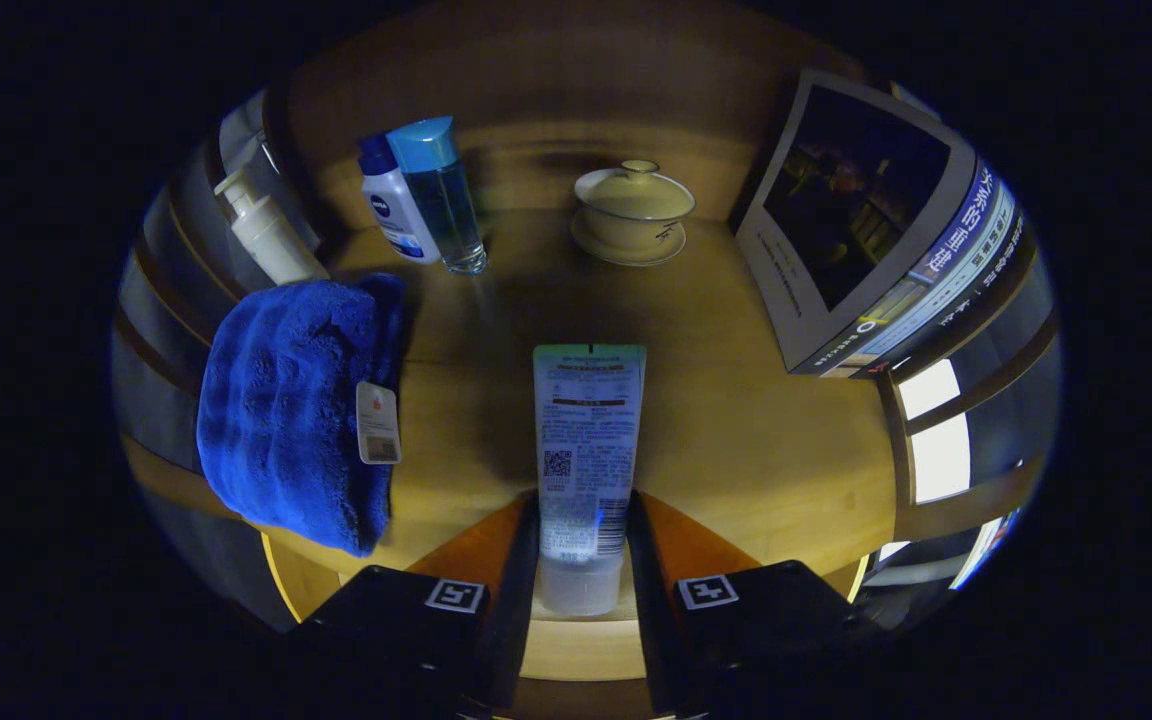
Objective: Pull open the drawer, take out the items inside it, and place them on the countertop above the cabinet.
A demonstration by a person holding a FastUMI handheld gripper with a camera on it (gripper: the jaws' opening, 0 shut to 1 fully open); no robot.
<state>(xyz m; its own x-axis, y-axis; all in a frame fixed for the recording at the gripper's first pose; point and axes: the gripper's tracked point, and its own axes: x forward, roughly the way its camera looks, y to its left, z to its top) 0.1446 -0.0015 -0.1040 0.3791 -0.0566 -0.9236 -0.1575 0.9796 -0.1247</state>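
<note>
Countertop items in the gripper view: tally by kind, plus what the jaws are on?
Bottles: 3 (white pump bottle, white blue-capped bottle, clear blue-capped bottle)
Tubes: 1, white squeeze tube, gripper jaws shut on it
Towels: 1, blue fluffy towel
Lidded cups: 1, cream lidded cup on saucer
Books: 1, grey-covered book
Total: 7

Dim, warm light overall, brightest on the tabletop (736, 440) near the middle and fading to darkness outward. Soft shadows behind the lidded cup (633, 208) and beside the blue towel (286, 400). Strong fisheye bending toward the edges; sharp focus centrally.
</note>
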